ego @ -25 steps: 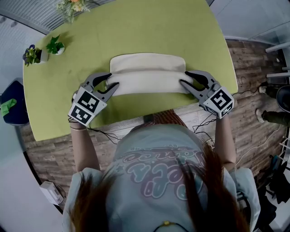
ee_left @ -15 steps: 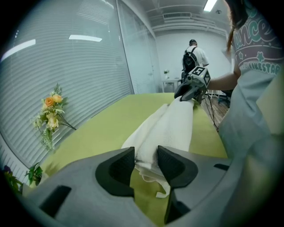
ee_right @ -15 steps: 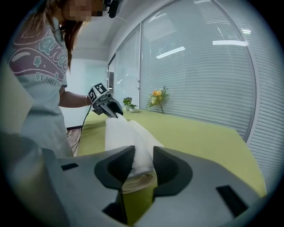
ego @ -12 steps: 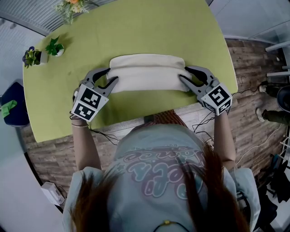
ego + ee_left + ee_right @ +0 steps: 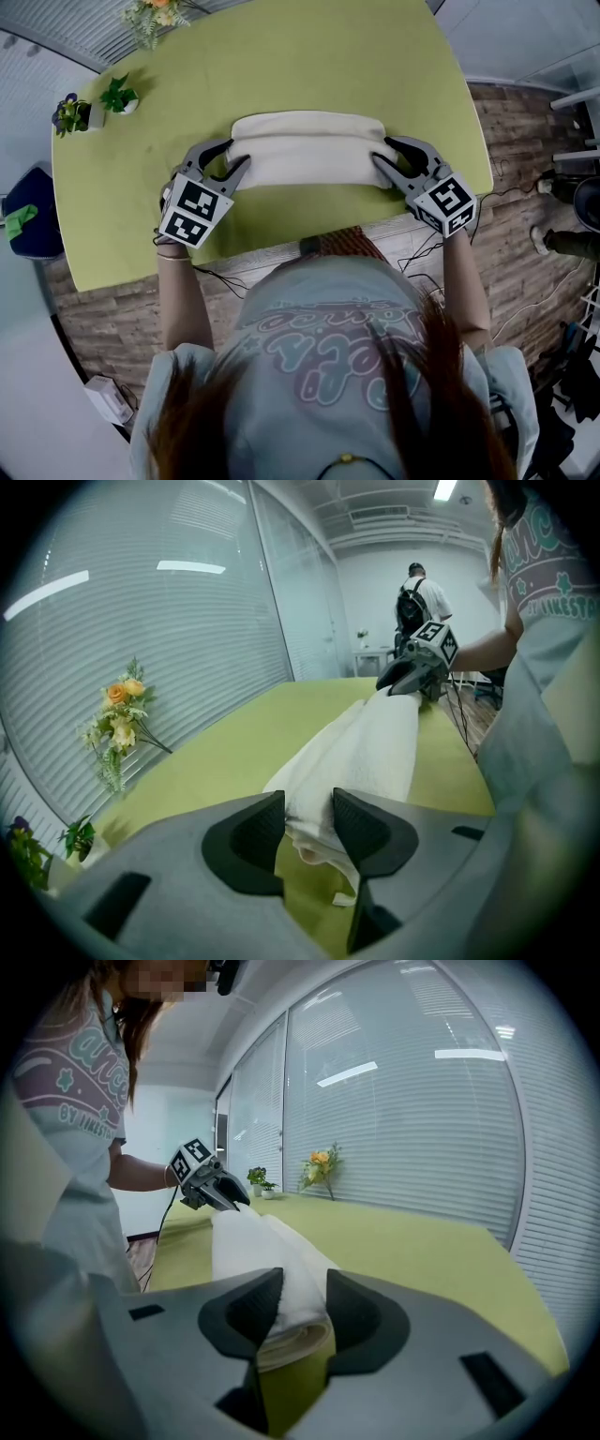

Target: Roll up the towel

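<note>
Against one second ago: the rolled part of the towel (image 5: 305, 161) lies slightly farther from the person on the surface (image 5: 281, 56), and the flat strip beyond the roll is narrower. The left tool (image 5: 234, 156) has shifted inward and away from the person, its marker cube now closer to the towel's end. The right tool (image 5: 382, 151) has edged the same way, less far. The potted plants (image 5: 94, 105) also sit marginally further right in the head view, so part of these offsets may be camera drift.
</note>
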A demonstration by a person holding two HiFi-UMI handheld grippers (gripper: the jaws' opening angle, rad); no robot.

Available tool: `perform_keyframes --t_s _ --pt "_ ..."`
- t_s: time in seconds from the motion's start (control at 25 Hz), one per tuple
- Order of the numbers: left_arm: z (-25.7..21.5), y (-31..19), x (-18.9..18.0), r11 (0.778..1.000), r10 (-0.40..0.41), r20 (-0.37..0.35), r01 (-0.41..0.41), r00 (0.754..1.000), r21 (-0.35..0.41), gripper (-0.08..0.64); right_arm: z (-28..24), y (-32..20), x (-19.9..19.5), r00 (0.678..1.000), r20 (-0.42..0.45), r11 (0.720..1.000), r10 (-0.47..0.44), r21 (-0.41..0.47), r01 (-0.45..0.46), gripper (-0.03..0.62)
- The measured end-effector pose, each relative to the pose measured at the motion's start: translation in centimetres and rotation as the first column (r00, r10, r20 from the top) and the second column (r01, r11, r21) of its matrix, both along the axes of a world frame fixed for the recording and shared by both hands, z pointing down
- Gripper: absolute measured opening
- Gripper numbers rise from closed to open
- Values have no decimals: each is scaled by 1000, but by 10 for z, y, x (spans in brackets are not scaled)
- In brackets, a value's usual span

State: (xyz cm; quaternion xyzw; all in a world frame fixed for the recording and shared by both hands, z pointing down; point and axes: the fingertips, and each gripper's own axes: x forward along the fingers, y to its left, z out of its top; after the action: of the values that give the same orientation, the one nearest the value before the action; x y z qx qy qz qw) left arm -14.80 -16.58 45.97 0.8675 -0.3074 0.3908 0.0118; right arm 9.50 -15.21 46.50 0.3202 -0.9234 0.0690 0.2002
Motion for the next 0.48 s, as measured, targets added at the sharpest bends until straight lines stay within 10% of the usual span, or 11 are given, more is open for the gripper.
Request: perform_keyframes --t_s 0.48 --pt "-66 2 -6 988 -72 -313 110 947 106 158 -7 1 2 995 87 998 55 0 -55 147"
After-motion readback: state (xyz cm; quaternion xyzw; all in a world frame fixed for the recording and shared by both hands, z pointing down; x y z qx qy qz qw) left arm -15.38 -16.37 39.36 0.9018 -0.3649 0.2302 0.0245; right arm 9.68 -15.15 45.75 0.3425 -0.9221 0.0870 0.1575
